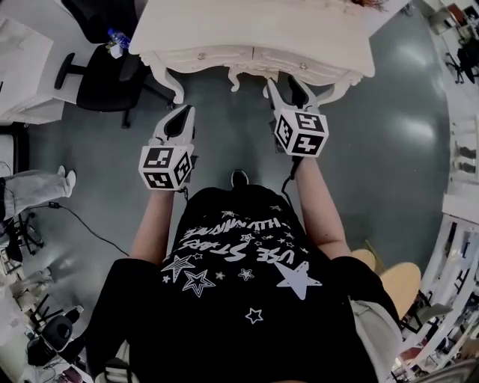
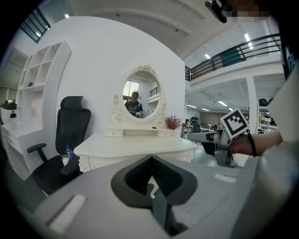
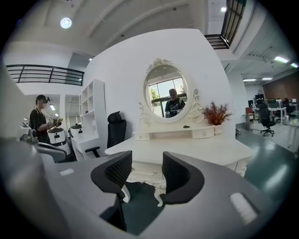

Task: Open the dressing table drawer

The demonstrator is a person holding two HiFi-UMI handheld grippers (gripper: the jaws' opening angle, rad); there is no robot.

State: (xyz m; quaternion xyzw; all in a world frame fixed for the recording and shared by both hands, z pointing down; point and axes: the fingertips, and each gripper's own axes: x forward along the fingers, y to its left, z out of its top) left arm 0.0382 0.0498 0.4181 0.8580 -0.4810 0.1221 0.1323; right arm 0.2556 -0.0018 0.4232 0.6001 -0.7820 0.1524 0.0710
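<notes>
We note a white table (image 1: 247, 22) at the top of the head view, with its drawer (image 1: 284, 63) shut flush in the carved front, a small knob showing on it. The right gripper (image 1: 288, 91) is held out in front of that drawer, short of it and not touching. In the right gripper view its fingers (image 3: 117, 170) stand spread, nothing is gripped, and the drawer front (image 3: 145, 169) shows in the gap beyond them. The left gripper (image 1: 179, 116) hangs lower and further from the table, over the grey floor (image 1: 374, 149). In the left gripper view its fingers (image 2: 161, 210) are pressed together with nothing between them. That view also shows the right gripper's marker cube (image 2: 235, 123) off to the side. An oval mirror (image 3: 167, 95) stands on the table top, with a red plant (image 3: 216, 114) beside it. A black chair (image 1: 112, 78) stands left of the table, a bottle (image 1: 117, 37) on it.
</notes>
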